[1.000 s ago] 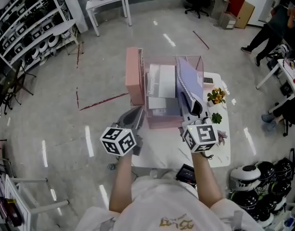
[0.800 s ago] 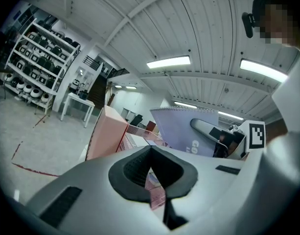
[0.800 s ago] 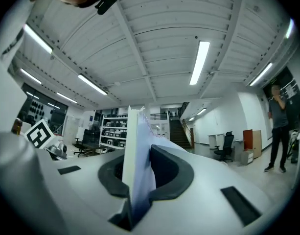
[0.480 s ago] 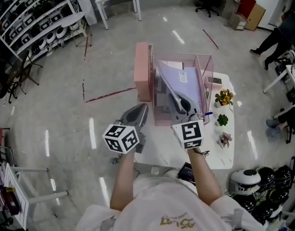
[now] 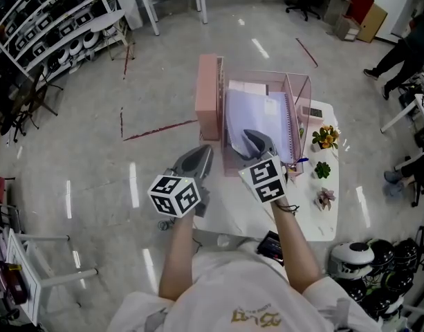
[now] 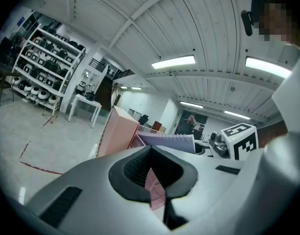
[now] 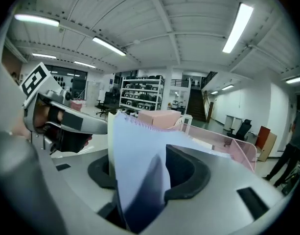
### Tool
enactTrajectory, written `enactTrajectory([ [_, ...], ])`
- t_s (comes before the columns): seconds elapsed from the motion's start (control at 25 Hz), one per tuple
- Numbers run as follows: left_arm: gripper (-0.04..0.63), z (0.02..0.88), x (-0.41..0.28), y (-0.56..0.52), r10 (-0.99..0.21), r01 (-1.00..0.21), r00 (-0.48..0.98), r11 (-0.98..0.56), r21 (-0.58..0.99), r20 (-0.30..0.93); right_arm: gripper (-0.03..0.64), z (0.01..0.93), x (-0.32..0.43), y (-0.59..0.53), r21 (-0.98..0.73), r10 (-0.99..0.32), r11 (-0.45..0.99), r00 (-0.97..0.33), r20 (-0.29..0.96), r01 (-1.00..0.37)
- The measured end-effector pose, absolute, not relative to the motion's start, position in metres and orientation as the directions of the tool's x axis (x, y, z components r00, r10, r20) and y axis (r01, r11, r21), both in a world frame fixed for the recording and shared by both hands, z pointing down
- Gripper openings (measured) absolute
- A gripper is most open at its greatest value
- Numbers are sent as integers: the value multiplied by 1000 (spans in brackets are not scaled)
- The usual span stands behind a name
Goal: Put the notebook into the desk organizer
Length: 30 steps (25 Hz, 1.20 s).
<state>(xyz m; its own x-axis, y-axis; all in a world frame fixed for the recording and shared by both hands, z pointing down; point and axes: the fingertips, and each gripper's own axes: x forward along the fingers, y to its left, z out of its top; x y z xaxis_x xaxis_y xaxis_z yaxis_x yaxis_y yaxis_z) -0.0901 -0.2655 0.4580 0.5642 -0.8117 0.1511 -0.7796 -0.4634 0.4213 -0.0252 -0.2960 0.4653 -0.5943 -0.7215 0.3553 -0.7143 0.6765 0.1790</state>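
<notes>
My right gripper (image 5: 256, 138) sits at the frame's centre. Its jaws are opening with the lilac notebook (image 5: 267, 116) between them, the pads not pressing on it. The notebook leans inside the pink desk organizer (image 5: 303, 102), just above centre. My left gripper (image 5: 203, 151), left of centre, has its jaws pressed together on nothing.

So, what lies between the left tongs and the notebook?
A pink mesh side wall of the desk organizer stands between the shut left tongs and the notebook, seen in the head view and the left gripper view.
</notes>
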Motion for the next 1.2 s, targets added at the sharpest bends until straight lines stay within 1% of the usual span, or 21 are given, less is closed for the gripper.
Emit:
enactTrajectory([
  [0.08, 15, 458, -89, -266, -809, -778, 568, -466, 420, 153, 268, 471, -28, -292, 181, -687, 708, -607, 400, -682],
  [0.2, 15, 461, -85, -265, -798, -771, 580, -475, 423, 162, 352, 485, -26, -278, 202, -625, 759, -606, 492, -619],
  [0.24, 15, 463, -84, -264, -792, -767, 588, -479, 427, 168, 365, 489, -26, -273, 213, -610, 771, -601, 518, -600],
  [0.28, 15, 464, -82, -263, -784, -762, 596, -484, 431, 172, 370, 493, -25, -271, 224, -605, 776, -595, 529, -589],
  [0.36, 15, 465, -78, -260, -770, -751, 613, -499, 433, 176, 402, 493, -24, -277, 245, -634, 754, -578, 514, -609],
  [0.48, 16, 465, -67, -257, -750, -750, 632, -530, 394, 194, 402, 489, -20, -290, 251, -680, 709, -544, 490, -659],
  [0.56, 18, 466, -56, -256, -728, -744, 652, -560, 364, 211, 402, 490, -20, -290, 258, -682, 708, -540, 493, -658],
  [0.64, 82, 465, -49, -255, -706, -727, 674, -585, 360, 216, 402, 491, -20, -289, 270, -684, 708, -539, 492, -653],
  [0.68, 75, 464, -48, -254, -698, -719, 683, -593, 362, 213, 402, 491, -20, -289, 268, -685, 707, -540, 489, -655],
  [0.72, 89, 463, -48, -252, -690, -711, 692, -602, 365, 210, 402, 490, -20, -289, 262, -685, 707, -543, 486, -656],
  [0.88, 206, 462, -47, -244, -634, -664, 743, -653, 364, 217, 402, 489, -20, -289, 252, -679, 712, -550, 487, -656],
  [0.96, 229, 462, -39, -240, -599, -634, 771, -688, 352, 218, 402, 490, -19, -288, 267, -683, 710, -545, 486, -651],
  [1.08, 226, 461, -32, -240, -593, -627, 777, -698, 346, 211, 402, 488, -20, -286, 273, -687, 711, -557, 467, -648],
  [1.16, 186, 463, -31, -245, -617, -653, 755, -680, 333, 222, 402, 484, -20, -284, 266, -685, 715, -569, 455, -647],
  [1.2, 192, 464, -30, -247, -624, -662, 748, -673, 329, 226, 397, 483, -19, -283, 265, -685, 714, -572, 451, -648],
])
